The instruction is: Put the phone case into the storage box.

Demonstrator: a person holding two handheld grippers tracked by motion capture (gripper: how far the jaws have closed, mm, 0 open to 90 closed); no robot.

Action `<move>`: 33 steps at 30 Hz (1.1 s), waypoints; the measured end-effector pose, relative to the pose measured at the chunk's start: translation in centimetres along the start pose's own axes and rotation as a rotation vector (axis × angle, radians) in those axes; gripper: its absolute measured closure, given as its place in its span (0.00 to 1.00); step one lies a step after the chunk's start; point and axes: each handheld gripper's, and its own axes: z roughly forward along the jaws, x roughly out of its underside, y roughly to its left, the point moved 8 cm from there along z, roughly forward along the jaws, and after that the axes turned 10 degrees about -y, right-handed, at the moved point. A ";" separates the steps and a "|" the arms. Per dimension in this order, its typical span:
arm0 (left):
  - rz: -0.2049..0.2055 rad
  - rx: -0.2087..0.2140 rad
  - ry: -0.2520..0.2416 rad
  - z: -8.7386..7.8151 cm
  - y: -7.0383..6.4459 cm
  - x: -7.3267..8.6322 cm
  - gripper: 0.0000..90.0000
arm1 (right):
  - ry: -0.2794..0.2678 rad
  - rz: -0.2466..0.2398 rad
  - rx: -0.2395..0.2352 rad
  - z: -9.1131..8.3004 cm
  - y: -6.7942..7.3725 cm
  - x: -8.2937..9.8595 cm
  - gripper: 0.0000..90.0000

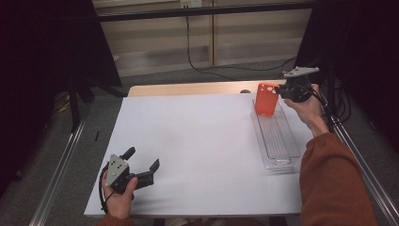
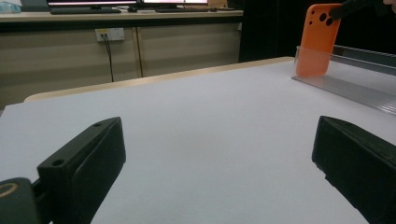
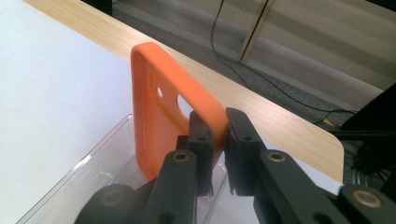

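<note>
An orange phone case stands upright at the far end of a clear plastic tray on the right of the white table. My right gripper is shut on the case's upper right edge; in the right gripper view the case sits pinched between the two black jaws of this gripper. From the left gripper view the case shows far off at the upper right. My left gripper rests near the table's front left corner, open with nothing between its fingers.
The white board covers most of a wooden table whose bare strip shows at the back. A black cable runs over the floor behind. Dark stands flank both sides.
</note>
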 end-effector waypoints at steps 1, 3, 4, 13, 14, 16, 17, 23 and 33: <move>-0.001 0.000 0.000 0.0 0.0 0.0 0.03 | 0.001 0.000 -0.002 0.0 0.0 0.0 0.90; 0.000 -0.002 0.002 0.0 0.0 0.0 0.03 | 0.005 0.004 -0.009 0.0 -0.1 0.0 0.90; 0.004 -0.002 0.004 0.0 0.0 0.0 0.03 | 0.005 0.009 -0.014 0.1 -0.1 0.0 0.90; 0.002 0.007 0.009 0.1 0.0 0.1 0.03 | 0.040 0.023 -0.011 0.8 -0.7 -0.3 0.90; 0.002 0.004 0.010 0.1 0.0 0.1 0.03 | 0.038 0.024 -0.010 0.8 -0.7 -0.2 0.90; 0.002 0.010 0.013 0.1 0.0 0.1 0.03 | 0.036 0.026 -0.009 0.9 -0.8 -0.2 0.90; 0.004 0.010 0.013 0.1 -0.1 0.2 0.03 | 0.036 0.028 -0.009 1.0 -0.8 -0.2 0.90; 0.001 0.009 0.011 0.1 -0.1 0.1 0.03 | 0.030 0.043 0.000 1.3 -1.1 -0.1 0.89; -0.001 0.009 0.012 0.1 -0.1 0.1 0.03 | 0.026 0.066 0.021 1.6 -1.3 -0.1 0.83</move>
